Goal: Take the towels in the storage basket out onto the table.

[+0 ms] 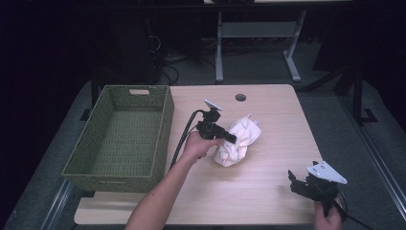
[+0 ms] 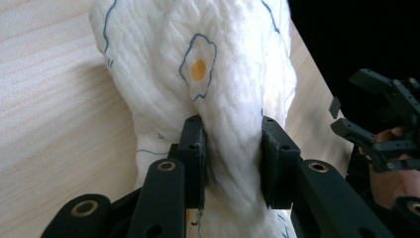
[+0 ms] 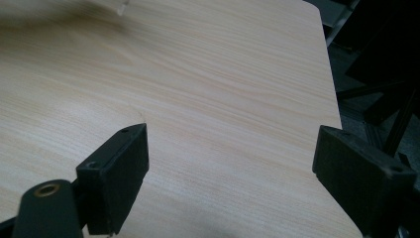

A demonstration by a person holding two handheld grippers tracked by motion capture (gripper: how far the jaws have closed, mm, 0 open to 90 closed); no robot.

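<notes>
left gripper (image 2: 232, 144) pinches the white egg-print cloth (image 2: 208, 74) mid-table, right gripper (image 3: 230, 163) hangs spread wide near the right edge.

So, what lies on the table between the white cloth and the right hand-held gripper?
Nothing: in the high view, bare wooden table separates the white cloth from the right hand-held gripper. Its jaws stand open over bare wood.

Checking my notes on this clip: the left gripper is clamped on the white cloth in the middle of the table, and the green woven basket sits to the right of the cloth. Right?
Not quite. The left gripper does pinch the white cloth, but the green woven basket sits to the cloth's left, as the high view shows.
</notes>
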